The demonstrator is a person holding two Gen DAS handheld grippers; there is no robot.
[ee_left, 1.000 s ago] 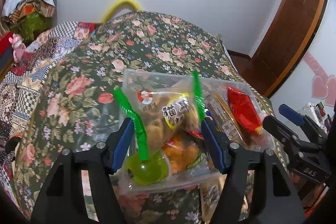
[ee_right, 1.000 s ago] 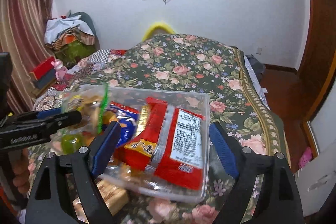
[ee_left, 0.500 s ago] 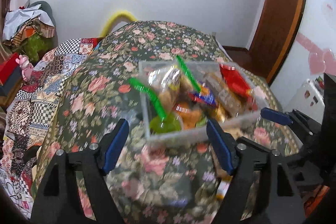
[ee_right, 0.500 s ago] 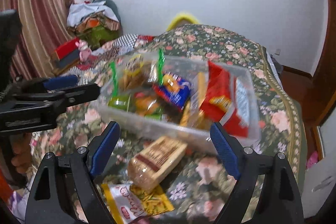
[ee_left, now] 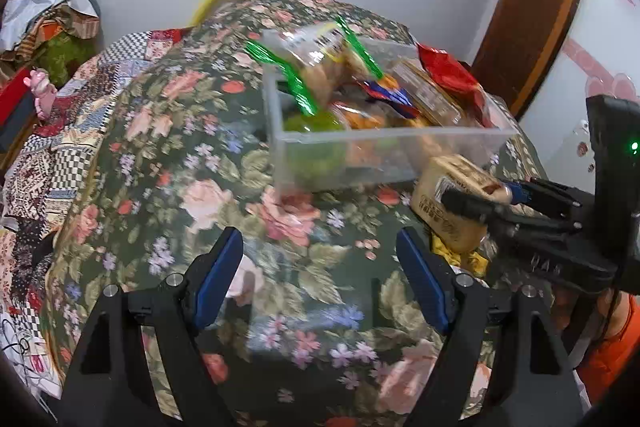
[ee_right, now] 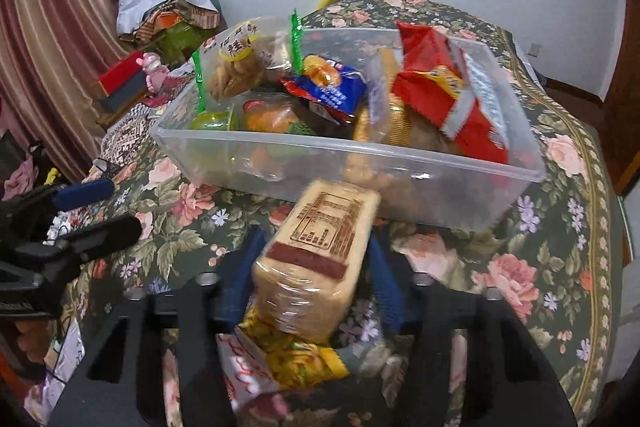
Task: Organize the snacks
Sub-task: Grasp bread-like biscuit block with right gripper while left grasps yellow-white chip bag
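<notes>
A clear plastic bin (ee_left: 384, 137) (ee_right: 280, 147) full of snack packs stands on the flowered table. Among them are a red pack (ee_right: 444, 87), a blue pack (ee_right: 332, 87) and a clear bag with green edges (ee_right: 240, 63). My right gripper (ee_right: 316, 267) is closed around a tan wrapped cracker pack (ee_right: 320, 259), just in front of the bin; the pack also shows in the left wrist view (ee_left: 452, 195). A yellow snack pouch (ee_right: 296, 355) lies under it. My left gripper (ee_left: 320, 275) is open and empty, back from the bin above the cloth.
The flowered tablecloth (ee_left: 200, 187) falls away at the edges. A patchwork-covered surface (ee_left: 48, 147) lies to the left. A curtain (ee_right: 48, 27) and piled clothes (ee_right: 168, 7) stand at the far left, a wooden door frame (ee_left: 540, 7) at the right.
Both grippers have pulled back from the bin. My right gripper has closed from wide open onto the tan cracker pack. My left gripper stays open.
</notes>
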